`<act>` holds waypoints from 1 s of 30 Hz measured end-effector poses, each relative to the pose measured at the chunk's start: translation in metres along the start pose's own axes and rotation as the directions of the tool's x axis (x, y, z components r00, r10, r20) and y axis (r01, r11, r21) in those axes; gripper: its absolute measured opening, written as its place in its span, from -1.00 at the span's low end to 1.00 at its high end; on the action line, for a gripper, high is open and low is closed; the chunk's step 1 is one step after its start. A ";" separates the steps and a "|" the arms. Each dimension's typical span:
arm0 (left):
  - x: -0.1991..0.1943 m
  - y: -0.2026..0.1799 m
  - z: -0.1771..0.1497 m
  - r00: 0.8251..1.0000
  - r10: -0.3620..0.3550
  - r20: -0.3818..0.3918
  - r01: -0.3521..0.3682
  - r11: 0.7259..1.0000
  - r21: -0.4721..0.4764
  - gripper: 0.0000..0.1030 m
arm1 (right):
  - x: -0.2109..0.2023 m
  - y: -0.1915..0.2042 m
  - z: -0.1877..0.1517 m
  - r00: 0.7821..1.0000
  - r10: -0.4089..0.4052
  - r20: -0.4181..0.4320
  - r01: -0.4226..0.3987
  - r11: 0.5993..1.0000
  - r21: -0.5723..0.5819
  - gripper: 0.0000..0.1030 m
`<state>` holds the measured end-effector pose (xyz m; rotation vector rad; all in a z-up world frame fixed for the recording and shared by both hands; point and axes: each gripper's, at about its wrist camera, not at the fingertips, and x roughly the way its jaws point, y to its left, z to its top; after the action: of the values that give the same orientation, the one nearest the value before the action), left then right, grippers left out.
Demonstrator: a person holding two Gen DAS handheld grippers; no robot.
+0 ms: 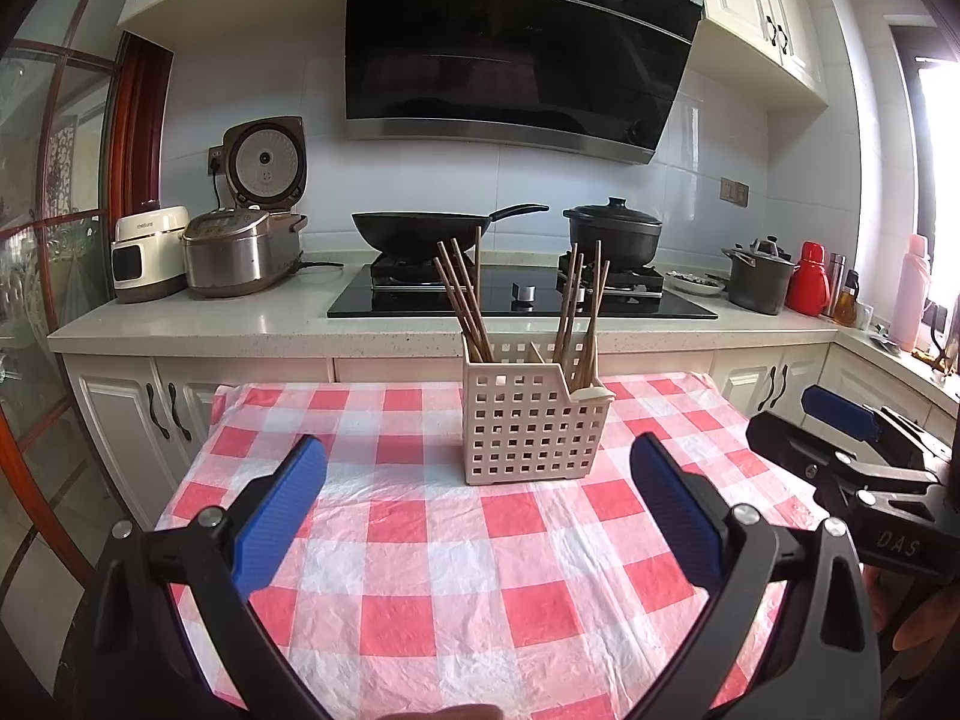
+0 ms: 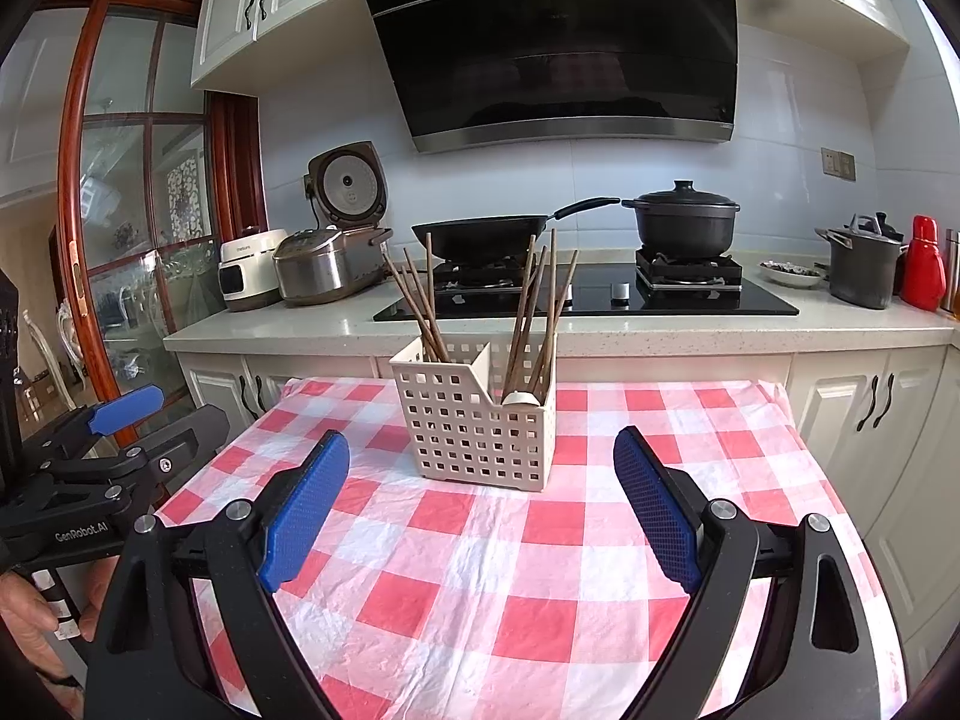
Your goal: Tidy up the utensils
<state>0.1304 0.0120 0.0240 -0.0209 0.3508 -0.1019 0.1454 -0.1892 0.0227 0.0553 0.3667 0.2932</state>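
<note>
- Right now the left gripper (image 1: 478,495) is hovering low over the checked tablecloth (image 1: 420,570) with its jaws spread wide and nothing between them; the right gripper (image 2: 482,495) is doing the same beside it, equally released.
- The utensil basket (image 1: 531,420) is standing upright near the far end of the table, ahead of both grippers and apart from them; one bundle of chopsticks (image 1: 462,300) is leaning in its left compartment, and more sticks (image 1: 579,312) are leaning in the right one beside what looks like a pale spoon handle (image 1: 591,393).
- The basket is looking light and tall for its footprint, so a sideways nudge from a jaw is probably tipping it or sliding it on the cloth.
- The cloth is lying wrinkled and looks thin; a finger dragging along it is likely bunching it and pulling the basket with it.
- The sticks are fanning out at different angles, so closing on one is risking catching its neighbours and levering them out.
- With both grippers working so near each other, reaching in together is risking a collision.
</note>
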 end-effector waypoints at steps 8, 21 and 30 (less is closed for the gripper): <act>0.000 0.000 0.000 1.000 0.000 0.000 0.000 1.000 0.000 0.90 | 0.000 0.000 0.000 1.000 0.003 -0.003 -0.003 1.000 0.004 0.64; 0.002 -0.001 -0.001 1.000 0.005 -0.008 -0.005 1.000 -0.005 0.90 | 0.004 -0.001 -0.004 1.000 0.002 -0.015 -0.002 1.000 0.008 0.64; 0.004 0.000 -0.002 1.000 -0.001 -0.018 0.001 1.000 0.002 0.90 | 0.006 -0.004 -0.005 1.000 -0.003 -0.016 0.004 1.000 0.019 0.64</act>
<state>0.1333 0.0112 0.0209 -0.0186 0.3683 -0.1031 0.1500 -0.1911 0.0153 0.0709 0.3859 0.2867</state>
